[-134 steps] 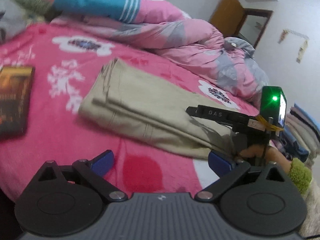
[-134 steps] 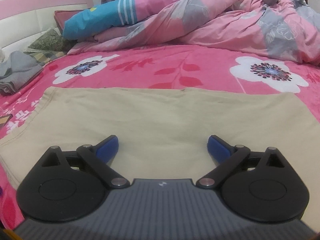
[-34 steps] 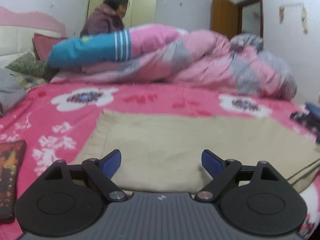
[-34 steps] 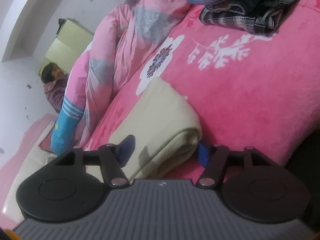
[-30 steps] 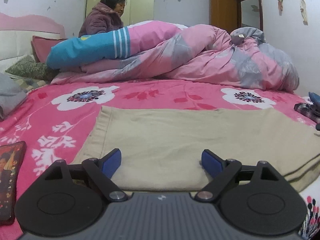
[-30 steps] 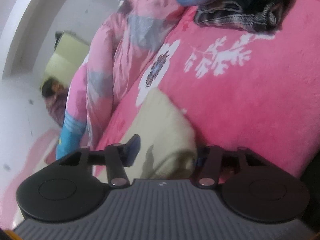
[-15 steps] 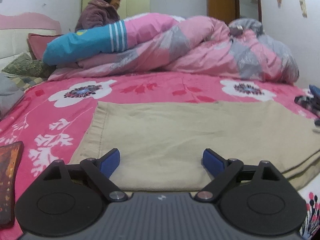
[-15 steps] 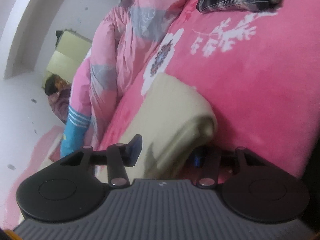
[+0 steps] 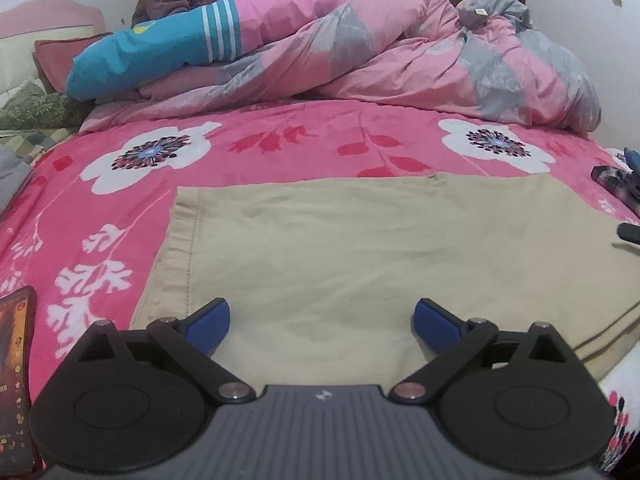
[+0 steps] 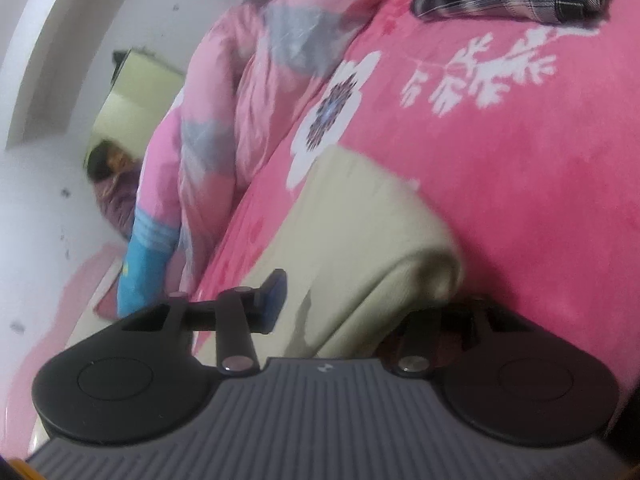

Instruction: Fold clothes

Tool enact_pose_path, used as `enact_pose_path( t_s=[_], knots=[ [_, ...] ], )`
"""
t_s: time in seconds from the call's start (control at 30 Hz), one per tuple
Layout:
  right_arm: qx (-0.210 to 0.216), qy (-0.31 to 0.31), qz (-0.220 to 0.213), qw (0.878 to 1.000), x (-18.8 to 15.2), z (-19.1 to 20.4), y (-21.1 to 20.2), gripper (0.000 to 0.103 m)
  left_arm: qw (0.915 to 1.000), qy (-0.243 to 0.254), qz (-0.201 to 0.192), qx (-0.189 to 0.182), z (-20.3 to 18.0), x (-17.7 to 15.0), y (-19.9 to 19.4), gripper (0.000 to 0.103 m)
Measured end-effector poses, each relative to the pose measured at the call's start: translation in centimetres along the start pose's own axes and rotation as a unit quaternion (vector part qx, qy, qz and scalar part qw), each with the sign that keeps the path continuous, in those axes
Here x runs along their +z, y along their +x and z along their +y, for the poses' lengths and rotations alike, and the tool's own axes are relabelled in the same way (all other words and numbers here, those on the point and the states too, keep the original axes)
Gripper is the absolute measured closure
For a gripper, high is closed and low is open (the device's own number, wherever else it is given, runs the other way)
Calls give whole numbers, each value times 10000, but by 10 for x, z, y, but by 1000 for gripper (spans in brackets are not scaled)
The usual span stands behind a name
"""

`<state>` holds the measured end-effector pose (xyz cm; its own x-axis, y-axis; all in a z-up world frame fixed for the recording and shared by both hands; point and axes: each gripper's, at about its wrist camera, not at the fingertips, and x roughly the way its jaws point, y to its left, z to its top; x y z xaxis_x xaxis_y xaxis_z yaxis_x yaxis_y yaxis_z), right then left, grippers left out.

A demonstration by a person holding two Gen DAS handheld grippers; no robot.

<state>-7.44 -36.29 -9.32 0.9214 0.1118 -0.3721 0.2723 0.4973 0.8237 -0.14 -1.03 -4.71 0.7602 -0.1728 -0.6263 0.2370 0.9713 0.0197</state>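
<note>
The beige trousers (image 9: 360, 256) lie flat across the lower middle of the pink floral blanket (image 9: 280, 148). The left gripper (image 9: 321, 320) has just spread wide and hovers empty over their near edge. The right gripper (image 10: 360, 300) has been closing on the folded end (image 10: 400, 248); whether it pinches yet, I can't tell. Soft, light cloth that will sag: I'd grab hems and corners.
</note>
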Motion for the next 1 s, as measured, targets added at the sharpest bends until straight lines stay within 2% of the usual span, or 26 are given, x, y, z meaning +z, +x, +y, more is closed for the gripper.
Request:
enact_pose_path(
  t_s=[0.07, 0.13, 0.23, 0.6, 1.0],
  knots=[
    [-70, -36, -52, 10000, -2, 0, 4, 72, 10000, 0, 6, -2, 0, 0, 0, 4],
    [-94, -52, -88, 9999, -3, -1, 4, 82, 10000, 3, 13, -1, 0, 1, 0, 4],
    [-27, -42, -119, 9999, -3, 0, 2, 89, 10000, 15, 43, -2, 0, 2, 0, 4],
    [372, -1117, -367, 9924, 4, 62, -4, 92, 9999, 72, 75, 51, -3, 2, 1, 4],
    [1216, -1839, -168, 9753, -9, 120, -1, 92, 9999, 82, 23, 101, -7, 0, 1, 3]
  ],
)
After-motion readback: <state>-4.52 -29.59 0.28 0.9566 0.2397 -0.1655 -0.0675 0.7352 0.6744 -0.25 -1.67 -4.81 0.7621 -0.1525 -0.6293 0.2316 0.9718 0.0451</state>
